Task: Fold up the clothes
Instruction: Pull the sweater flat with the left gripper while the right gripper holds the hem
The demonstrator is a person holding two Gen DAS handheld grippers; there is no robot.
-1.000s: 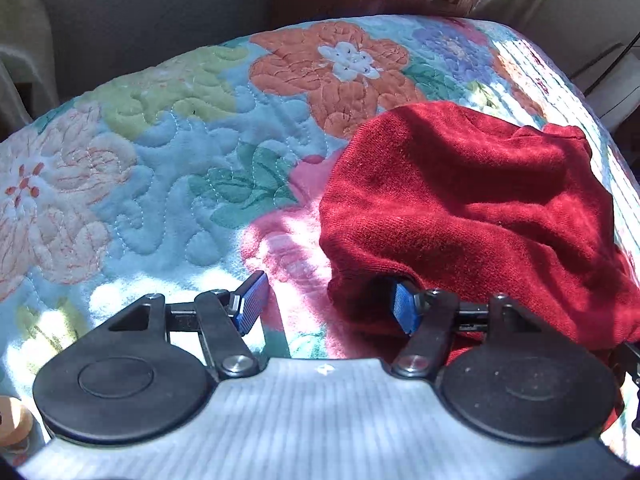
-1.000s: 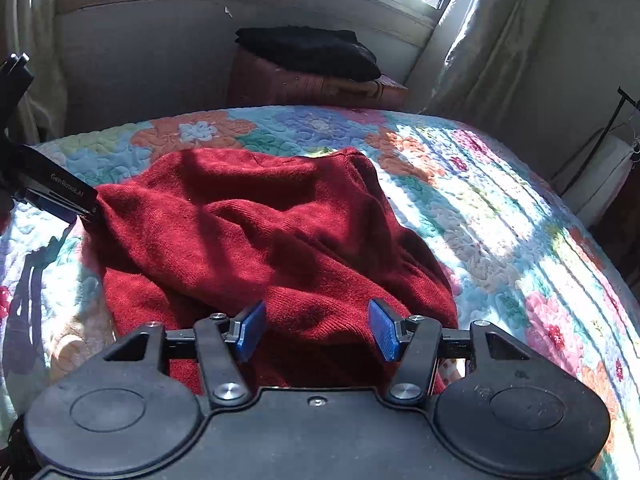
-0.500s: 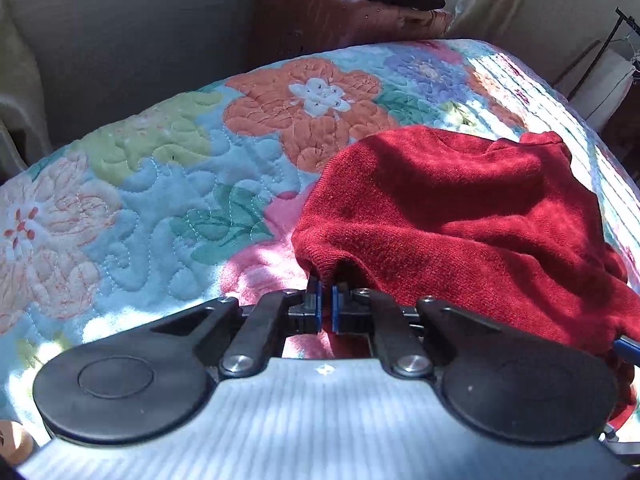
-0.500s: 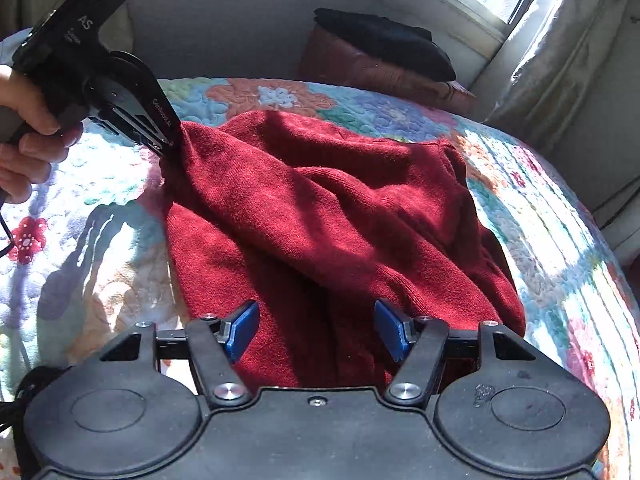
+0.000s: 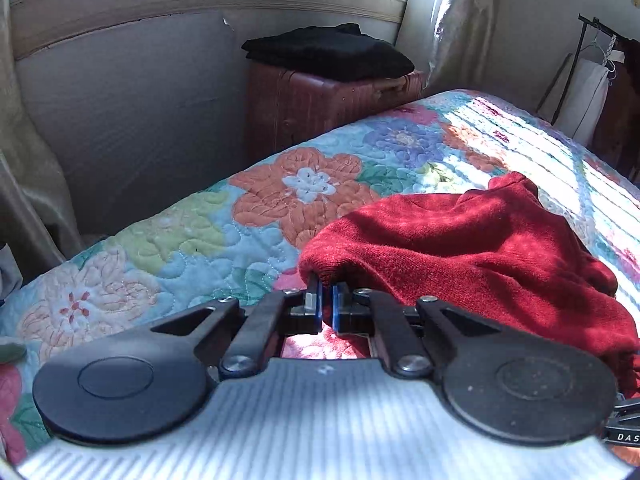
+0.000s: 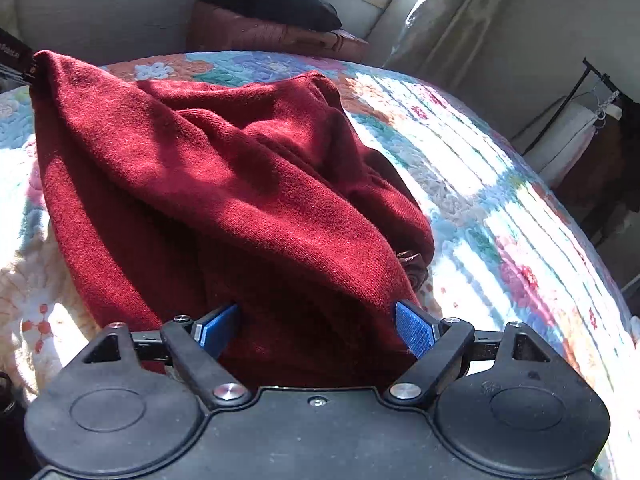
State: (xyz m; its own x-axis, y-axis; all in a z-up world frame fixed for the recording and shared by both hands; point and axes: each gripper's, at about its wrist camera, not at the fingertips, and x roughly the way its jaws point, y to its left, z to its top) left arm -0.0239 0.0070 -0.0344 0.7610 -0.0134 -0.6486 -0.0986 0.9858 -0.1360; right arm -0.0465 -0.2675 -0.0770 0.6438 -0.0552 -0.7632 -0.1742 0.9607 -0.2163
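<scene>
Pinching a hem corner of the red sweater (image 5: pixel 460 248) on the quilted bed (image 5: pixel 180 240), my left tool (image 5: pixel 326 306) is clamped shut on the knit. It looks soft, limp and stretchy, so it should sag unless held at two corners. My right tool (image 6: pixel 316 330) is opening over the near edge, the cloth between its pads ungripped.

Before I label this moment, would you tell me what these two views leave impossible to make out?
- Red sweater: its sleeves and neckline are lost in its own bunched folds, both views.
- Left gripper: in the right wrist view, only a dark sliver shows at the left edge, where the sweater's corner is lifted.
- Sweater's near hem: hidden behind the right gripper, whose jaws are opening.
- Black garment on the suitcase: too dark to identify.
</scene>
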